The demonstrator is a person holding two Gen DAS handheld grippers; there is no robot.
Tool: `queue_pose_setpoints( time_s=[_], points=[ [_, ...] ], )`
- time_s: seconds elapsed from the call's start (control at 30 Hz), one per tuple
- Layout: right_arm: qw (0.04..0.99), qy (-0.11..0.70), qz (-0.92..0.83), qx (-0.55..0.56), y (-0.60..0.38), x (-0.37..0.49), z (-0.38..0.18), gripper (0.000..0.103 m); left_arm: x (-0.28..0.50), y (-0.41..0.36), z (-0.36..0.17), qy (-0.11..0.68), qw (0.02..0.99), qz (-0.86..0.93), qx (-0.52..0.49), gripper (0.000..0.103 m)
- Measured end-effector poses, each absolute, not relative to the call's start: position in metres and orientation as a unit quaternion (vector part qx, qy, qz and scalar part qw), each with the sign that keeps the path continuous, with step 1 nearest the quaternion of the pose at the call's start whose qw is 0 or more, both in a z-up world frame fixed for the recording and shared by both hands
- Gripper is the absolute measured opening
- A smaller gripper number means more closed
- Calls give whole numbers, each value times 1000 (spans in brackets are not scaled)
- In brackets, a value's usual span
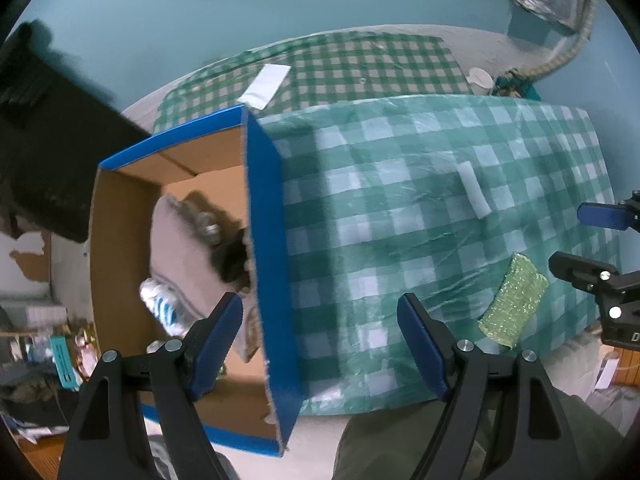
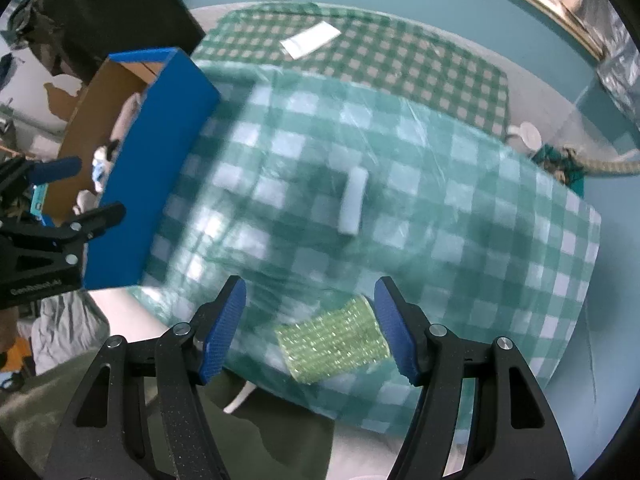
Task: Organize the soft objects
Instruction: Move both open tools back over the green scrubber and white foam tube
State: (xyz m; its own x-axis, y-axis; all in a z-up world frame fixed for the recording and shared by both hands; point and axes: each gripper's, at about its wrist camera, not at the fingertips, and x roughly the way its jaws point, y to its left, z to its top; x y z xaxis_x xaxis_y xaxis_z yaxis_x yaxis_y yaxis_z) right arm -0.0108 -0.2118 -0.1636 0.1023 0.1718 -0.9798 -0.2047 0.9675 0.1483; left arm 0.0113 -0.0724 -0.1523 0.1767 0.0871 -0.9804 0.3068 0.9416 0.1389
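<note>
On the checked cloth (image 2: pixel 440 200), one green sponge (image 2: pixel 334 346), one white roll (image 2: pixel 353 202); both grippers (image 1: pixel 320 344) (image 2: pixel 310 326) agape.

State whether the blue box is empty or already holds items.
Holds items: the blue box has soft things lying inside on its cardboard floor.

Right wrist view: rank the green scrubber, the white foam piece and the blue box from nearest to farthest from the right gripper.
1. Green scrubber: between the open right gripper fingers, near the cloth's front edge.
2. White foam piece: mid-cloth, straight ahead.
3. Blue box: far left, at the cloth's edge.
</note>
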Motion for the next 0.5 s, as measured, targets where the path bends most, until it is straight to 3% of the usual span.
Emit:
queue_pose_setpoints(
  time_s=[0.5],
  points=[
    [697, 705, 131, -20, -233, -47, -247, 67, -4, -111, -206, 666, 716, -115, 177, 81]
  ],
)
